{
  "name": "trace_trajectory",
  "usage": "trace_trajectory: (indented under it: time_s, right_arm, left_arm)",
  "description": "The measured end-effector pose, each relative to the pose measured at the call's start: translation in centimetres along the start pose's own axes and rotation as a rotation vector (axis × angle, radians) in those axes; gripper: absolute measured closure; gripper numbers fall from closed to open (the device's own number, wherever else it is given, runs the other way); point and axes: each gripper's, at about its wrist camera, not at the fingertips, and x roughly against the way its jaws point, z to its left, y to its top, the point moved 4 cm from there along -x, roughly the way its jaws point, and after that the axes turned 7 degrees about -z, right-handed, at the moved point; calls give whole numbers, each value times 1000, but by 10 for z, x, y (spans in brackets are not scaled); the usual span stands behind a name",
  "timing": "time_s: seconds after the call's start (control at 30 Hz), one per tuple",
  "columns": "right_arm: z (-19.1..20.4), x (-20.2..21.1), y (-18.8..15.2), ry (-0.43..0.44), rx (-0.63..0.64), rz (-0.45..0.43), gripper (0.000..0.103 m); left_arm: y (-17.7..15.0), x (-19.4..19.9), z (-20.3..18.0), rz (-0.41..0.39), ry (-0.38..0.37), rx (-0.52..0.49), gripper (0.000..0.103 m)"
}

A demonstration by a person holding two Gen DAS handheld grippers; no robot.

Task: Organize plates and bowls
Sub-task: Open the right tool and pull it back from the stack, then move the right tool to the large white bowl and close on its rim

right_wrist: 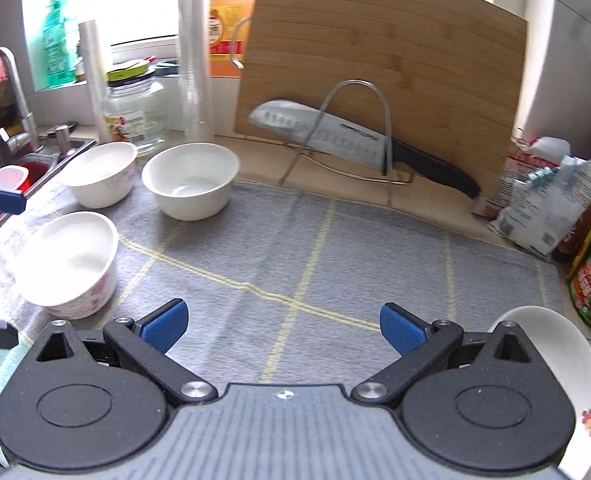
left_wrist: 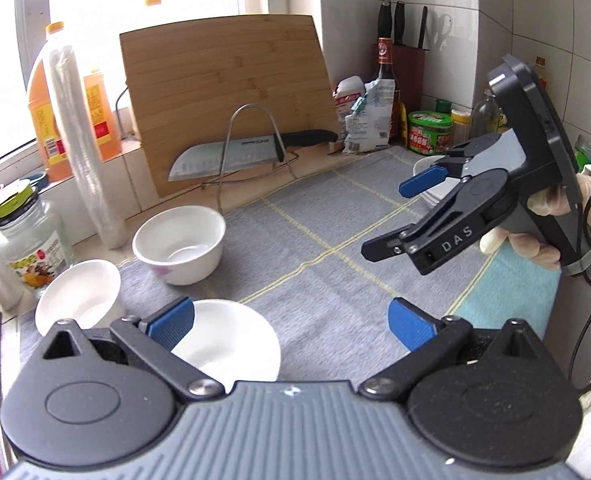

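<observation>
Three bowls sit left, cutting board behind, mat bare.

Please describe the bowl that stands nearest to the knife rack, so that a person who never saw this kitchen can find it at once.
Find the bamboo cutting board leaning at the back of the counter, with a knife in a wire rack before it. On the grey mat, just left of that rack, stands a white bowl. Of the three bowls there, it is the rightmost and nearest the board.
</observation>
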Motion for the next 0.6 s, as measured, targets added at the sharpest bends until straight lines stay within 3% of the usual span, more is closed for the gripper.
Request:
trace_trajectory:
  time_s: [0.33, 0.6]
  right_arm:
    - [89, -37, -21, 165, 146, 82, 0]
    - [120, -44, -28, 198, 204, 79, 0]
  left_arm:
    - [-79, 6, 62, 118, 57, 64, 1]
    - [-100, -6, 72, 148, 6, 16, 1]
